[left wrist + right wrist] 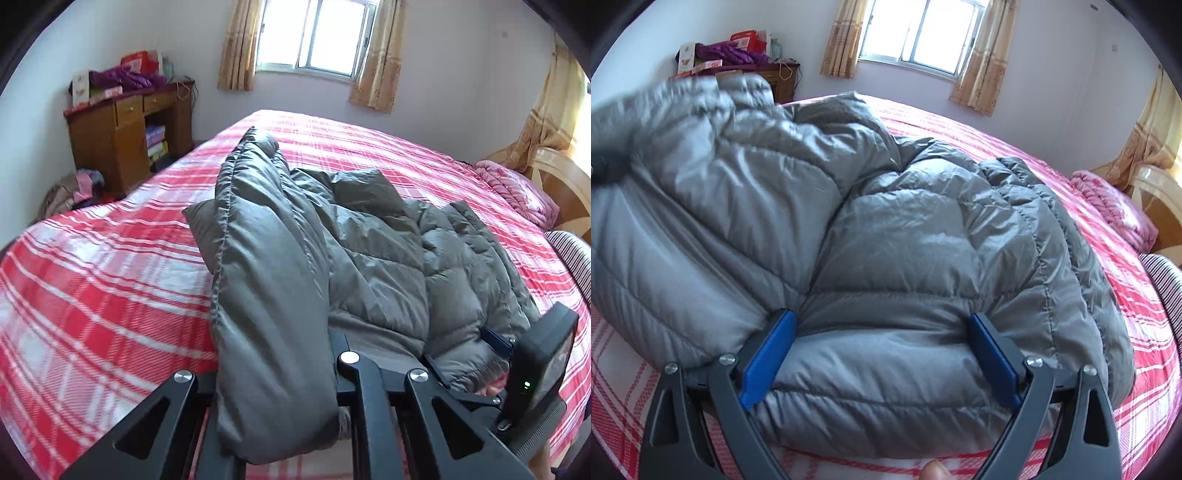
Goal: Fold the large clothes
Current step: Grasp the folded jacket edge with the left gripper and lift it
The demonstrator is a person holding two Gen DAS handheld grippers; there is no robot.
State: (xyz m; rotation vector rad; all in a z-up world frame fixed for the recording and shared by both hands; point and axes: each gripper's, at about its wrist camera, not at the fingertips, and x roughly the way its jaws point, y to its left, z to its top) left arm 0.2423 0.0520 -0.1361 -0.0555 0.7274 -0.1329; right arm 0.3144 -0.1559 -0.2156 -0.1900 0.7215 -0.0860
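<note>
Pinching a raised fold of the grey jacket (273, 295) in the left tongs (275, 373); spreading the right tongs (882, 350) around its hem, near the bed's (92, 295) front edge.

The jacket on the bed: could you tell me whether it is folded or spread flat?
Partly folded: the jacket lies bunched, one side lifted.

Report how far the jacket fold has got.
Done: the grey jacket lies bunched on the bed, its left side already raised toward the middle. In hand: the left gripper is clamped on that raised edge; the right gripper stands open around the near hem, not pinching. Left: lay the raised side over, flatten the bulk, then fold again; no tidy bundle yet.
</note>
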